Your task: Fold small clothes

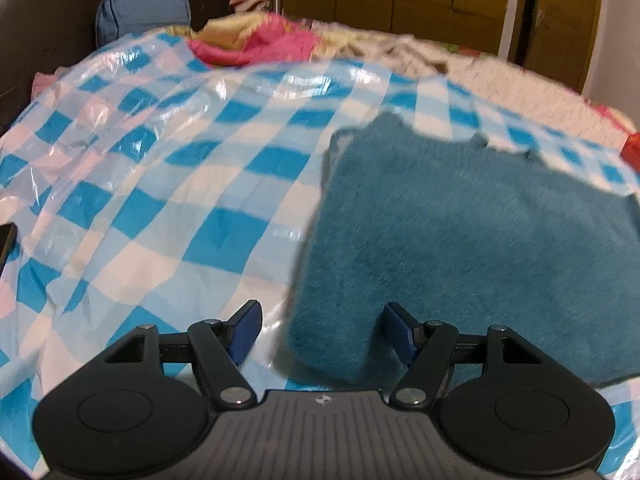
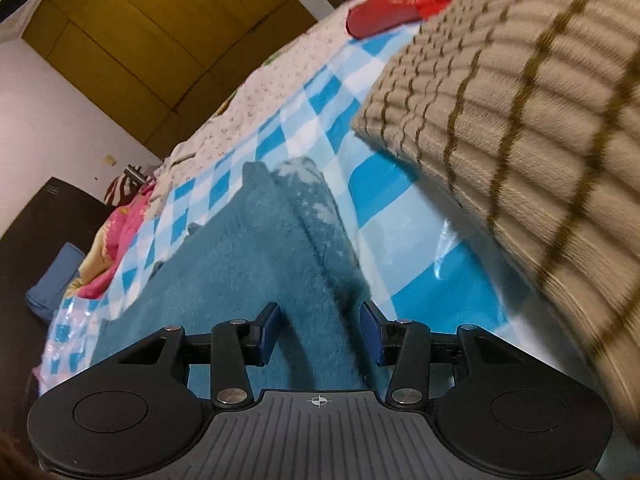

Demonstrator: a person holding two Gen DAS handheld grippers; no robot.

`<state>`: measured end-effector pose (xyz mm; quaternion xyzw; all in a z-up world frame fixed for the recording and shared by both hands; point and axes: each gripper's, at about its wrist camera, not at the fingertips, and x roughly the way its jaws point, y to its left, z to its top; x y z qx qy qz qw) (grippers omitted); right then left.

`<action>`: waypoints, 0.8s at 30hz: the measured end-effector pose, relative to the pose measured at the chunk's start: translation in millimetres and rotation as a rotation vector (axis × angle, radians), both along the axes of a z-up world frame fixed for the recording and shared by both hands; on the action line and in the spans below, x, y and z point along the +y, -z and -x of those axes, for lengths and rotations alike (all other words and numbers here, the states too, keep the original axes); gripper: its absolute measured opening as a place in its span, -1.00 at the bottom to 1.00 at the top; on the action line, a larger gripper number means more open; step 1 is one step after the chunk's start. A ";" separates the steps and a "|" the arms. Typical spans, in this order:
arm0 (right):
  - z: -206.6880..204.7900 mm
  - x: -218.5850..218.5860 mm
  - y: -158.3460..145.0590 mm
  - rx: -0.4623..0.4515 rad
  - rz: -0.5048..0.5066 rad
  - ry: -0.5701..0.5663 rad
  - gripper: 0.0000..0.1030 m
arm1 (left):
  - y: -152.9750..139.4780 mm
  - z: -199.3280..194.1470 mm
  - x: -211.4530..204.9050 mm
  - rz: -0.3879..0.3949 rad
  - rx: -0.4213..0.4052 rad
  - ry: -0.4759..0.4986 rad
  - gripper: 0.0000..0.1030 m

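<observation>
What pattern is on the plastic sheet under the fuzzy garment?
Blue and white checks on the plastic sheet, clearest in the left wrist view, beneath the teal fuzzy garment.

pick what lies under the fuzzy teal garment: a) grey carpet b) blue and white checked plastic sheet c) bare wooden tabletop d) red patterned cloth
b, the fuzzy teal garment lies flat on the shiny blue and white checked plastic sheet, whose checks show around its edges in both wrist views.
</observation>
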<state>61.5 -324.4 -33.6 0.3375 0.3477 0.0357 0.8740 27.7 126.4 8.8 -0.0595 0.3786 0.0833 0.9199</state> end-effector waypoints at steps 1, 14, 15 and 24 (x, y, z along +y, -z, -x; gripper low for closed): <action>-1.1 -0.9 2.3 0.000 -0.015 -0.005 -0.11 | -3.9 3.4 -1.3 -0.005 -0.027 0.003 0.47; -9.7 -6.6 7.9 -0.023 -0.101 -0.075 -0.04 | -21.4 -16.7 -65.9 0.006 -0.101 0.184 0.47; -11.7 -6.0 8.3 -0.023 -0.093 -0.075 -0.04 | -20.7 -19.9 -72.4 0.012 -0.102 0.200 0.47; -6.9 -14.5 13.3 -0.034 -0.175 -0.090 -0.41 | -3.8 -42.0 -125.6 -0.048 -0.043 0.316 0.47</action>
